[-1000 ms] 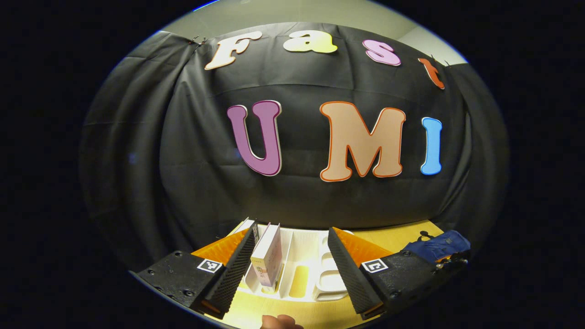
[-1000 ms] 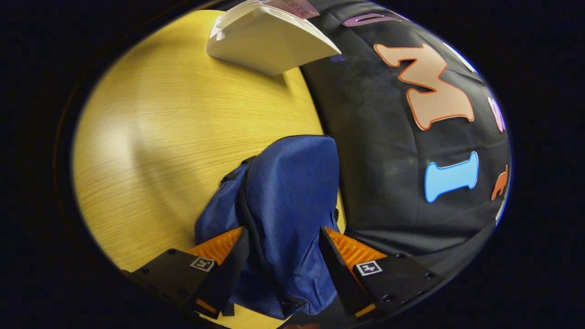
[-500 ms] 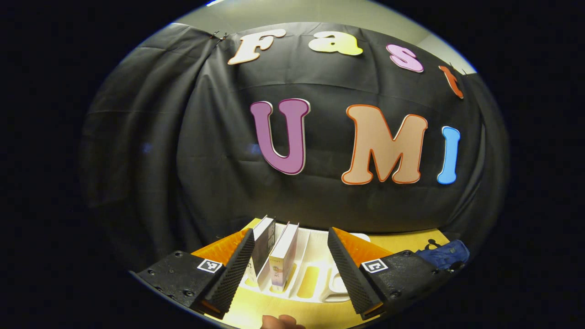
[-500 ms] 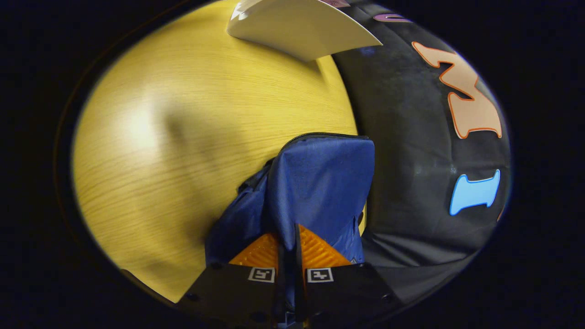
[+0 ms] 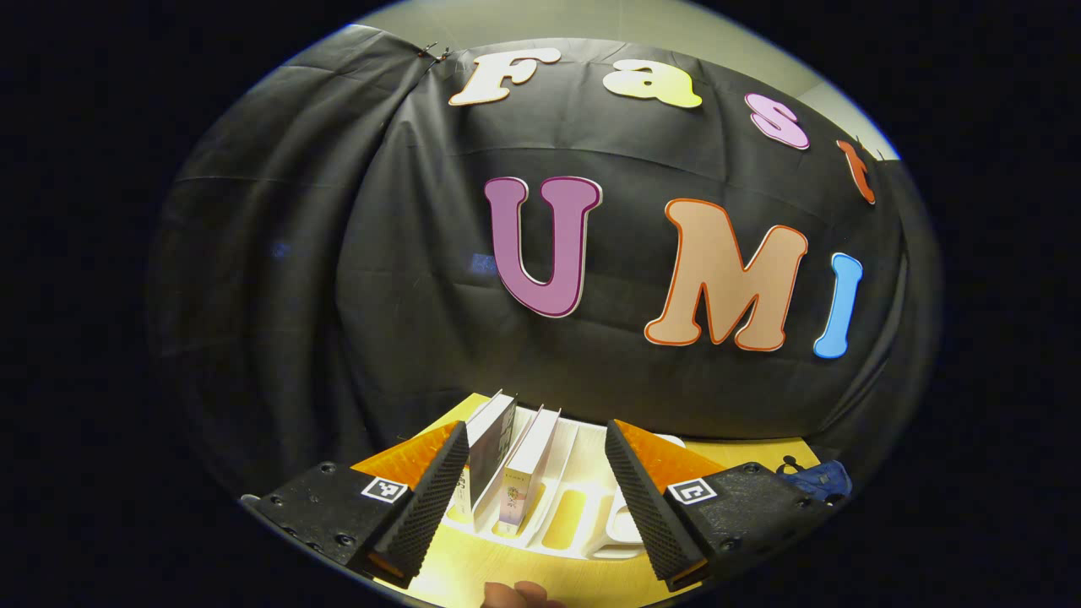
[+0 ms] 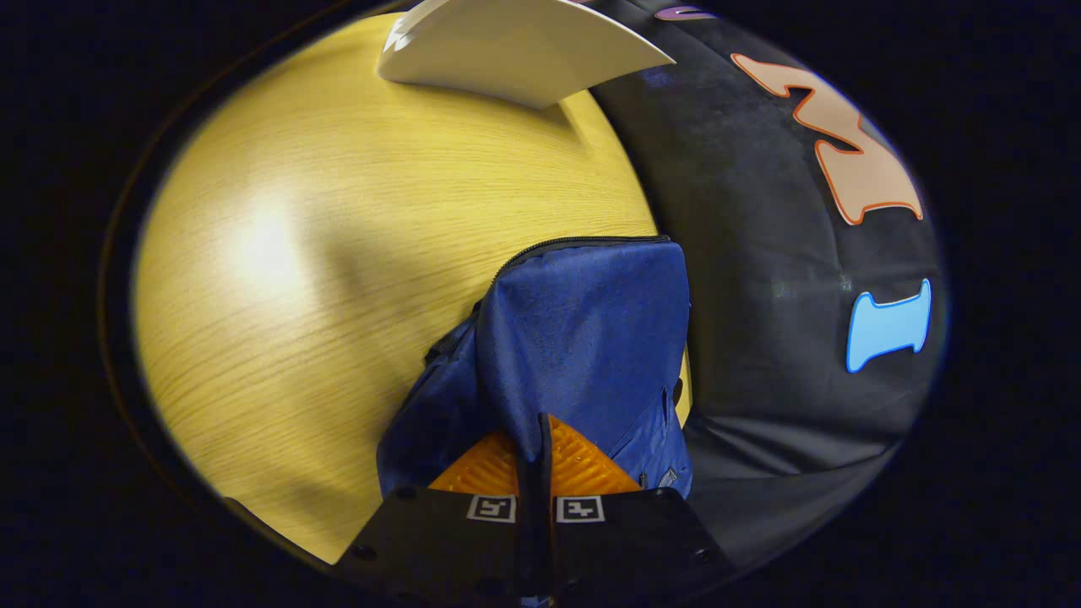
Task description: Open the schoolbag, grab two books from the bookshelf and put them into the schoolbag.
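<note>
Early days imo: right hand-held gripper (image 6: 540, 439) is clamped on the blue fabric schoolbag (image 6: 583, 338) on the yellow wood table (image 6: 338, 253), left hand-held gripper (image 5: 536, 473) spread apart near two upright books (image 5: 507, 456) in the white plastic bookshelf (image 5: 583, 507), nothing packed yet.
</note>
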A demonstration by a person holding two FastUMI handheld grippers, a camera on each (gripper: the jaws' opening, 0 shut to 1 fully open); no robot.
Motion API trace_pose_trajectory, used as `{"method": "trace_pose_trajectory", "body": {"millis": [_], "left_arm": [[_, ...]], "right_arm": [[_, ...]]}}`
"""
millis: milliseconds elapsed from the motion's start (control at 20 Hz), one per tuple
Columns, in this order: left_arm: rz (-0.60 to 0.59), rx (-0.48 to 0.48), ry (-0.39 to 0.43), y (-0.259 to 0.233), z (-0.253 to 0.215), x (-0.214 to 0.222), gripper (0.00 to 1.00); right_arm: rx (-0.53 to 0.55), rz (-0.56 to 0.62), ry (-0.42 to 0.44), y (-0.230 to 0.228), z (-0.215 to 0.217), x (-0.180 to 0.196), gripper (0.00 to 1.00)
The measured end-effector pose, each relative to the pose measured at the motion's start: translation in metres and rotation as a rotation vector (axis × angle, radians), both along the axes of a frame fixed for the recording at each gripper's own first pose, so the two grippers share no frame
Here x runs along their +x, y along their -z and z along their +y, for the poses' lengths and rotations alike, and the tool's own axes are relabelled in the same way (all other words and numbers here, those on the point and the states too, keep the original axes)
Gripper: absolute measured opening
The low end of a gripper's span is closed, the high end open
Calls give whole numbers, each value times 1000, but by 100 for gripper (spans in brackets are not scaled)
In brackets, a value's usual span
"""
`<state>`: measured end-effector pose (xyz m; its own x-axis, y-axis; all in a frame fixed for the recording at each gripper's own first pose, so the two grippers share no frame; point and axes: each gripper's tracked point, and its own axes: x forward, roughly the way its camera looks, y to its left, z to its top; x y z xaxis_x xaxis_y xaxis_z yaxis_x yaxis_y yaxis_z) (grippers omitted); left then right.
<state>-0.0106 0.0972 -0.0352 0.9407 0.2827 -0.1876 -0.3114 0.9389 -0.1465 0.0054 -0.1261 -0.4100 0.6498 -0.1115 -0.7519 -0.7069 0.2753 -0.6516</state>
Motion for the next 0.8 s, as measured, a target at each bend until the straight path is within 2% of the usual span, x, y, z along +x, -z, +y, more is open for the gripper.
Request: {"method": "trace_pose_trajectory", "body": {"millis": [50, 100, 150, 250, 300, 500, 550, 650, 800], "left_arm": [[1, -2, 4, 0, 0, 1, 93], [4, -2, 6, 2, 1, 2, 93], [5, 1, 4, 3, 2, 2, 95], [16, -6, 7, 6, 3, 7, 95], [22, -15, 9, 9, 3, 9, 93], [42, -65, 22, 21, 2, 16, 95], [52, -81, 22, 26, 4, 18, 95], [70, -111, 23, 35, 5, 22, 95], [81, -168, 58, 48, 3, 29, 96]], "right_arm": [[21, 10, 18, -2, -1, 0, 0], [41, 16, 34, -6, -1, 1, 4], [63, 16, 51, -11, -2, 1, 0], [106, 5, 74, -25, -1, 3, 7], [126, 1, 87, -32, -1, 4, 0], [216, -17, 163, -63, -7, 12, 4], [243, -29, 183, -72, -10, 13, 0], [293, -52, 225, -90, -19, 19, 4], [391, -87, 297, -114, -29, 27, 1]]}}
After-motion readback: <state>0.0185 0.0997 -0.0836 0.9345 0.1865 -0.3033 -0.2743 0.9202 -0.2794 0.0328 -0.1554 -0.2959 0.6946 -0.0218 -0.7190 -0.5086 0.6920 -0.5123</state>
